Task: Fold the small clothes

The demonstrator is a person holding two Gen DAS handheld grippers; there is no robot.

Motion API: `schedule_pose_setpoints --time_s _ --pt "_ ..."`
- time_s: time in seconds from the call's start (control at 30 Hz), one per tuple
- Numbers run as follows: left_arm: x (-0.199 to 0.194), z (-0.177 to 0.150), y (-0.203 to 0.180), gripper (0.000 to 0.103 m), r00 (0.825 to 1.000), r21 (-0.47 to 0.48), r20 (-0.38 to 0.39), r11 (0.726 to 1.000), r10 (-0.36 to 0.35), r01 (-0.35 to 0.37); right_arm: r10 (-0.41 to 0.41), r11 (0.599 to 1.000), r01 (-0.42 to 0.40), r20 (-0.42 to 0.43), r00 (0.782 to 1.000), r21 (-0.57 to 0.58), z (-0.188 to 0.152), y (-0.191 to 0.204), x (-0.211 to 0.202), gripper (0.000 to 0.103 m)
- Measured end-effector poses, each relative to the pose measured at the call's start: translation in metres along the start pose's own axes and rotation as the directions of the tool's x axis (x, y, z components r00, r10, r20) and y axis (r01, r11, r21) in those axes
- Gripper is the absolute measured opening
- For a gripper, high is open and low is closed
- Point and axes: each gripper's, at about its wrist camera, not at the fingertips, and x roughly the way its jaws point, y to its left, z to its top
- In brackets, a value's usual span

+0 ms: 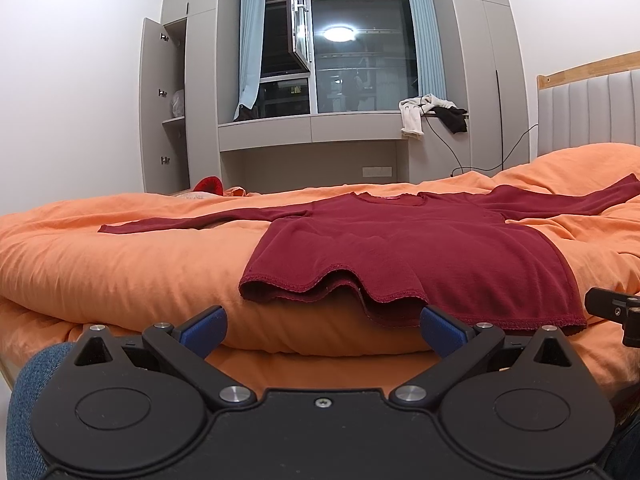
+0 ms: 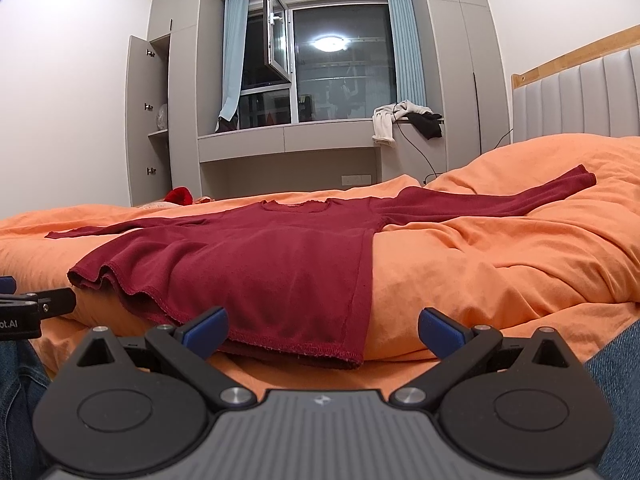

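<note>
I have both tools low at the near edge of the bed (image 1: 100, 264), and the dark red long-sleeved top (image 1: 400, 248) lies spread flat on the orange duvet just ahead of them, neck toward the window and sleeves out to either side. My left hand-held gripper (image 1: 323, 326) is wide open with nothing in it, its blue pads facing the rumpled hem. My right hand-held gripper (image 2: 323, 327) is equally wide open and empty, lined up with the hem's right corner. I judge the top to be light, thin knit: soft, floppy, likely to stretch and sag rather than hold a crease, and prone to dragging on the soft duvet. The hem already lifts in waves, so I would pinch both layers at the two hem corners, or take a cuff (image 2: 584, 178) first to bring a sleeve across the body. A shallow bite may catch only the upper layer. The only writing I can read is a partial "ot.AI" on the left tool's body at the edge of the right view; a small tag at the neckline is too small to read.
</note>
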Motion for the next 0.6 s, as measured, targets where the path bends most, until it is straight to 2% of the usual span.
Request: schedule_pose_setpoints --time_s 0.6 --pt "0.0002 -0.0002 0.0004 0.102 1.0 -0.002 -0.001 1.0 -0.001 0.001 -0.001 1.0 0.001 -0.007 1.0 -0.002 -0.0001 0.0007 0.0011 0.103"
